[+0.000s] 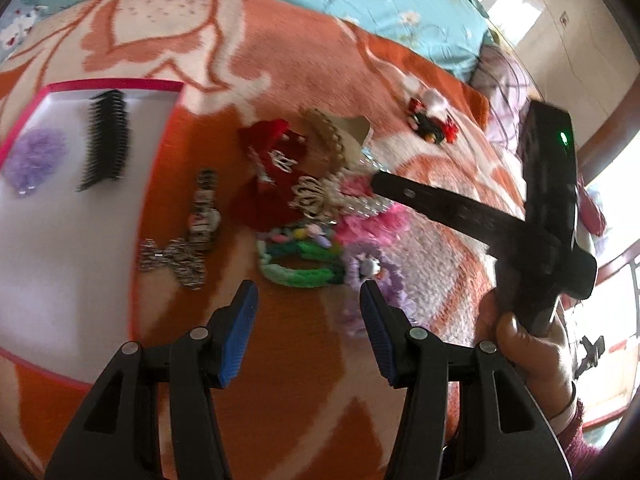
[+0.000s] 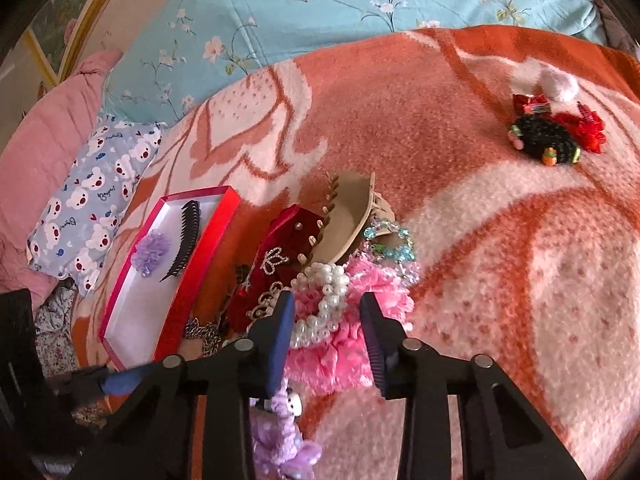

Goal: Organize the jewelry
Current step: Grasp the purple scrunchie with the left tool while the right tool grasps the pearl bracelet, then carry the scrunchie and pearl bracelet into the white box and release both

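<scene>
We pinch the right tool [image 2: 326, 320] on the pearl strand [image 2: 322, 304] beside the red box [image 2: 208, 240] for boxing; left tool [image 1: 308, 312] spread, empty.

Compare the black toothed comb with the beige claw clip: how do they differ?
The black toothed comb lies inside the red box; the beige claw clip sits on the pile outside. The comb is slim and dark, the clip bulkier and pale. Both have teeth; neither is gripped.

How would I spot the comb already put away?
Find the shallow red-rimmed box with a white floor at the left of the orange patterned blanket. Two things lie inside it: a fluffy purple hair tie and, beside it, the long black toothed plastic comb, dark and spiky.
</scene>
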{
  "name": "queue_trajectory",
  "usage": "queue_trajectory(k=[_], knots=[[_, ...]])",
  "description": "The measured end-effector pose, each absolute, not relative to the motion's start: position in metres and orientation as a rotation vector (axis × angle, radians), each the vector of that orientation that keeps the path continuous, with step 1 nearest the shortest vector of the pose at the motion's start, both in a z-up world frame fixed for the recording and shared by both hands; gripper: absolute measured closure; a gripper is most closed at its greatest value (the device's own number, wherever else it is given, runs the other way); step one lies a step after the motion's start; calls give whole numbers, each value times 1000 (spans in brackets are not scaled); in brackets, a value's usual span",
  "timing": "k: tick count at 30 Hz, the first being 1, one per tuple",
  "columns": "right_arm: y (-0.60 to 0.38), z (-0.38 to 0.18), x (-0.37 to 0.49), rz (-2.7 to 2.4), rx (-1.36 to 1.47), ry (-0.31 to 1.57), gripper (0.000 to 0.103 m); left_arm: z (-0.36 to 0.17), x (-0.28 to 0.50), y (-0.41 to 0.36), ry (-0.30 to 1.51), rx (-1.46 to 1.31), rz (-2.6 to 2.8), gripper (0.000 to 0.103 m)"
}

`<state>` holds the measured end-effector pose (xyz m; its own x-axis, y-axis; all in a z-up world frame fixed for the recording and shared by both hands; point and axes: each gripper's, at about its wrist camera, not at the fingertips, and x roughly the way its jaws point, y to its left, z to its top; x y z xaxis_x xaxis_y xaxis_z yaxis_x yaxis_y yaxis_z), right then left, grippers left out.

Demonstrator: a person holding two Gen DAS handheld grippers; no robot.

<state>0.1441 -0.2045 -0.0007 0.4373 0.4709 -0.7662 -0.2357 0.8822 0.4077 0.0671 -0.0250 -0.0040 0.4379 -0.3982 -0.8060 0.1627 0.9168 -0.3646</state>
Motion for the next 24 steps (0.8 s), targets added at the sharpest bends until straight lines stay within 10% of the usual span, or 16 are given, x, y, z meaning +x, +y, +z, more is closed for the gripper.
queue_trajectory(k=[9,13,24], knots=[[-213,-7,149,462,298,1035,89,-28,81,-56,1119,-231,-407,53],[-218,1,143,472,309,1012,90,-28,78,-61,1118,-224,-452,89],[-222,47,123,503,324,913,90,8,54,-42,1003,-207,-448,98]])
